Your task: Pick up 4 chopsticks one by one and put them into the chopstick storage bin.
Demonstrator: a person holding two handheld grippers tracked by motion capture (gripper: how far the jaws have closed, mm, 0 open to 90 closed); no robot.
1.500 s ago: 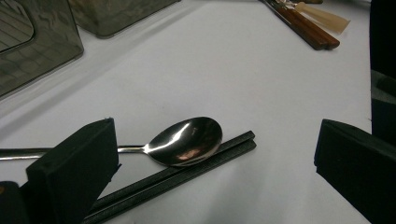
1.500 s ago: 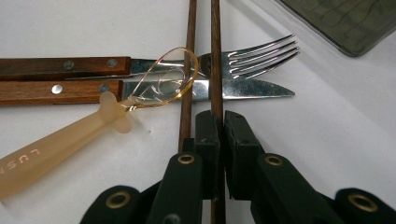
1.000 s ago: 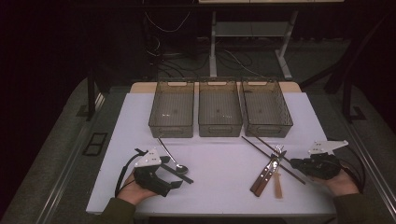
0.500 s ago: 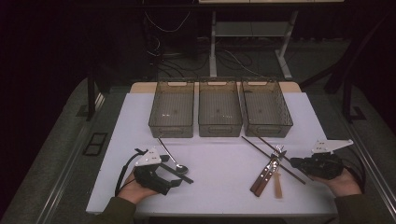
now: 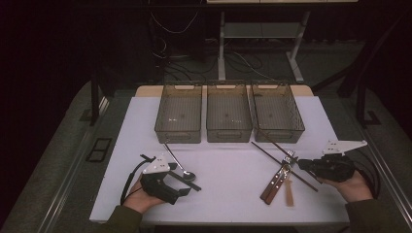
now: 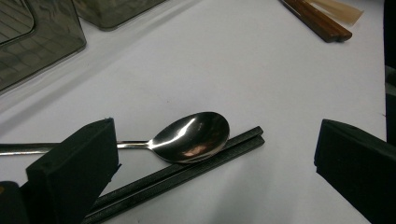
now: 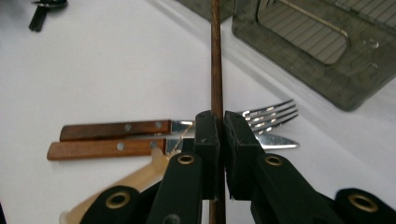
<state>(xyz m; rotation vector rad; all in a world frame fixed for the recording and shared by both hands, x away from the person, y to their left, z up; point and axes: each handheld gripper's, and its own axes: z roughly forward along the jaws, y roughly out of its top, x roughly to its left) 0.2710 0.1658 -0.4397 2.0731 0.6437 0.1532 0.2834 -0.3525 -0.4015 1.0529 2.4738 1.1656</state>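
right gripper (image 7: 219, 140) is clamped on a thin brown wooden chopstick (image 7: 216, 56), jaws pressed tight either side of the stick with no gap. the stick's long axis runs straight out ahead of the jaws and on toward the three smoky clear plastic bins (image 5: 277, 112) beyond; in the high view the same chopstick (image 5: 272, 154) lies diagonally, far tip up toward the bins, near end at the gripper. can't tell if it is lifted off the white table top (image 5: 233, 170) or just gripped in place.

just under and behind the jaw tips sit a wooden-handled steel fork (image 7: 140, 127) and a wooden-handled steel knife (image 7: 116, 148), side by side, handles off to the jaws' left, with a pale beige flat spatula-like piece (image 7: 140, 179) below them (touching the knife or not, unclear).

left gripper (image 6: 215, 154) is wide apart, nothing between the jaws; it sits low over a shiny steel spoon (image 6: 194, 136) whose bowl rests against a pair of black chopsticks (image 6: 187, 170), both lying crosswise between the open jaws, spoon handle running past the left jaw.

judgement: the sorting move in hand belongs to the right hand. the key relation is that the bins lie forward along the stick's own axis, so carrying it ahead and a bit left should line it up lengthwise with the nearest bin, the rightmost.
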